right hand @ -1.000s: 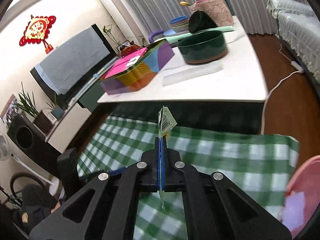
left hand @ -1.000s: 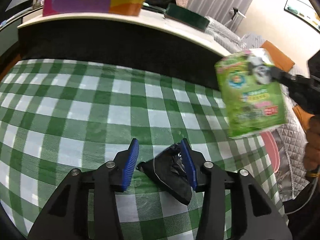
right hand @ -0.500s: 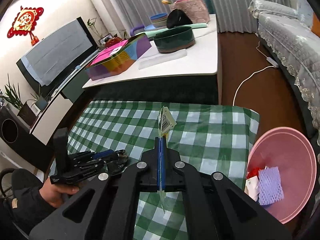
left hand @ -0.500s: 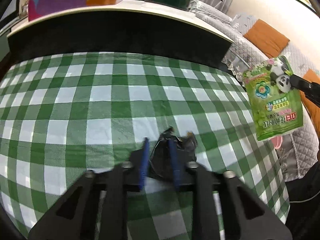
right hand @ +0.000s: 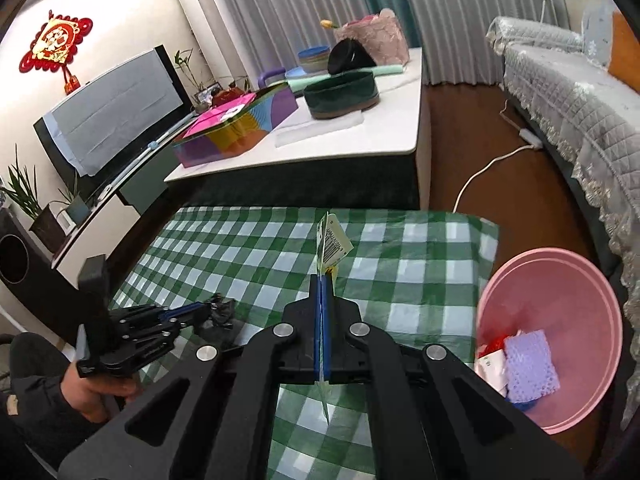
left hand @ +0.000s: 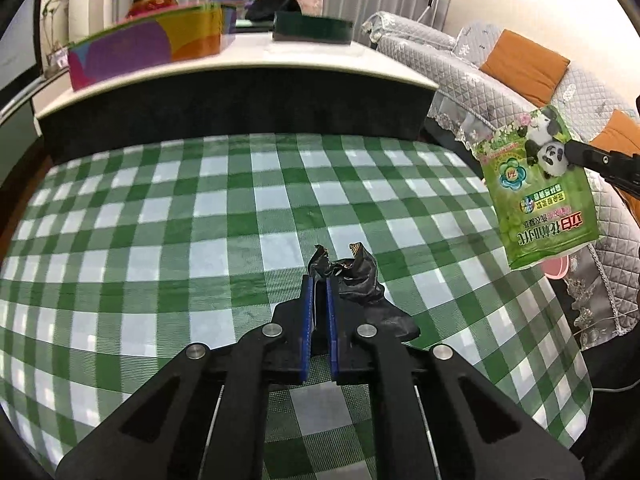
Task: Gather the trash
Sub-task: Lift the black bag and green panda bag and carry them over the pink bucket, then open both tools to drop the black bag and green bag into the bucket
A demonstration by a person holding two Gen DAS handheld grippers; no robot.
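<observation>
My left gripper (left hand: 318, 284) is shut on a crumpled black wrapper (left hand: 356, 276) just above the green checked cloth (left hand: 224, 208). It also shows in the right wrist view (right hand: 200, 312) at lower left, with the black wrapper (right hand: 222, 306) at its tips. My right gripper (right hand: 323, 280) is shut on a green panda-print packet (left hand: 540, 184), seen edge-on in its own view (right hand: 330, 240), held in the air over the cloth's right side. A pink basin (right hand: 560, 292) with trash in it sits on the floor right of the cloth.
A white low table (right hand: 360, 136) stands behind the cloth with a colourful box (right hand: 236, 128) and a dark green bowl (right hand: 340, 94). A grey covered sofa (right hand: 580, 96) runs along the right. A white cable (right hand: 488, 168) lies on the wood floor.
My left gripper closed on the black wrapper and lifted it slightly. My right gripper carried the green packet right, so the pink basin came into its view.
</observation>
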